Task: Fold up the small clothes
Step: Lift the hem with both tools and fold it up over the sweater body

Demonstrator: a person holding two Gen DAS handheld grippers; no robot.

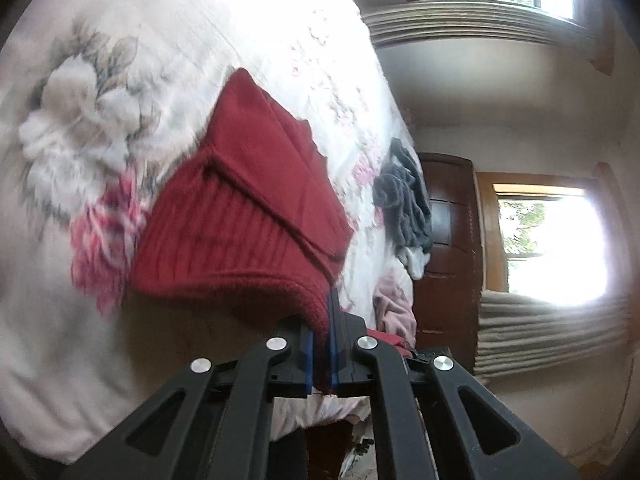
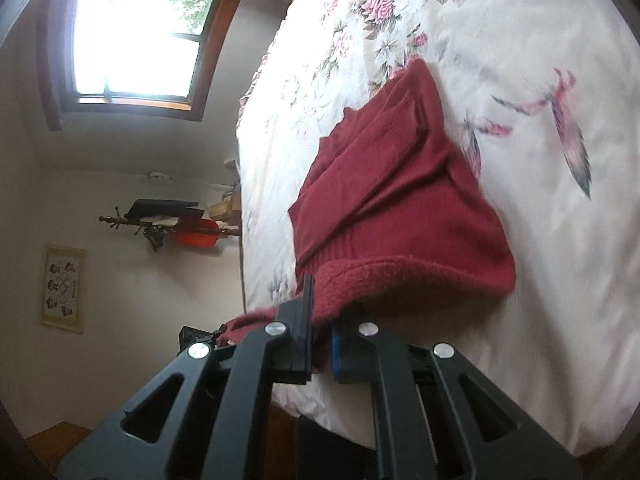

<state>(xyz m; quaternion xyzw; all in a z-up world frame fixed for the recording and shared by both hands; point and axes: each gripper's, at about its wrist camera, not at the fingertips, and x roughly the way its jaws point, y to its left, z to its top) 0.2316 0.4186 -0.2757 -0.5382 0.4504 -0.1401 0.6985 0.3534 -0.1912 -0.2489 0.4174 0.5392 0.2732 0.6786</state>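
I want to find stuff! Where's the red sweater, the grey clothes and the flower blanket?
Red sweater (image 1: 248, 200): left wrist view, ribbed middle.
Grey clothes (image 1: 404, 196): left wrist view, middle of the pile.
Flower blanket (image 2: 520, 60): right wrist view, bare part.

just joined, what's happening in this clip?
A person holding two grippers is folding a dark red knit sweater on a bed with a white floral bedspread. The left gripper and right gripper are each shut on the sweater's near edge, lifting it off the bed. The far part lies partly folded. A grey garment pile sits further along the bed.
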